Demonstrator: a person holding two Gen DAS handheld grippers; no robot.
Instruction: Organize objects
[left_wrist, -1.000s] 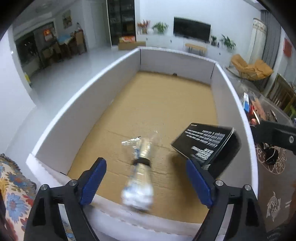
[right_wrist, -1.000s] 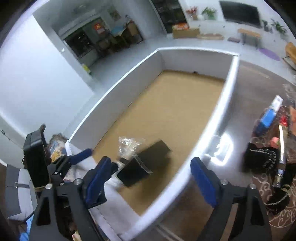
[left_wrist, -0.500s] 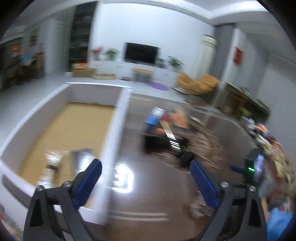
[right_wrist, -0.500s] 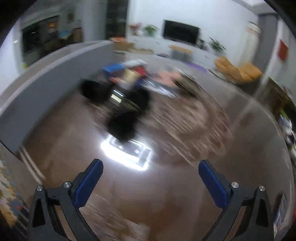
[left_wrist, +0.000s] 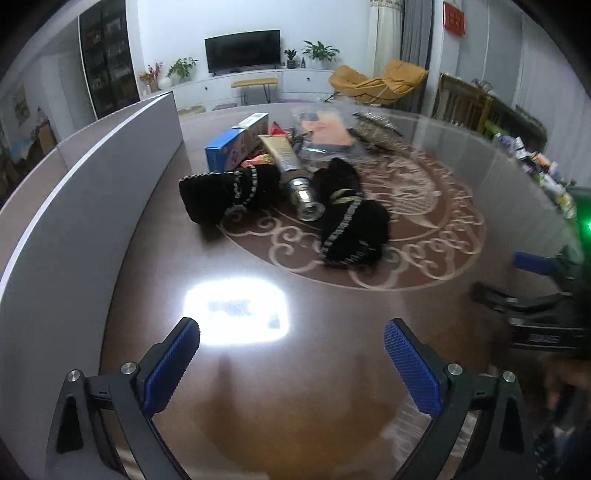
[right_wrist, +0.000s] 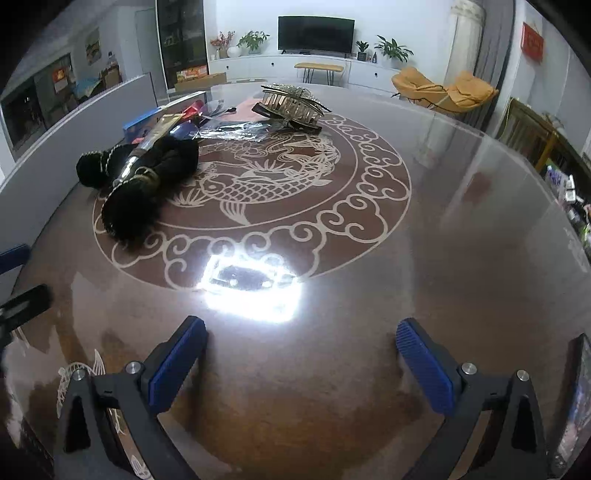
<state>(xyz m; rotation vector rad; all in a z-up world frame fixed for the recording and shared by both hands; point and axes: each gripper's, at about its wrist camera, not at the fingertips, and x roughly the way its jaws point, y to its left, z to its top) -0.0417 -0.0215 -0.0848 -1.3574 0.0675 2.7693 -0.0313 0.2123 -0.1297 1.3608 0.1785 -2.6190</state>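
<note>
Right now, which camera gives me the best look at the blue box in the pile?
The left wrist view. There the blue box shows its front face and long top, lying beside the white bin wall behind the black knit items. The right wrist view shows only a sliver of its blue edge, mostly hidden behind the pile.

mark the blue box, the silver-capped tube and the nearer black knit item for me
blue box (left_wrist: 225, 153), left wrist view, its near end face
silver-capped tube (left_wrist: 303, 195), left wrist view, the silver cap
nearer black knit item (left_wrist: 354, 230), left wrist view, mid-body
</note>
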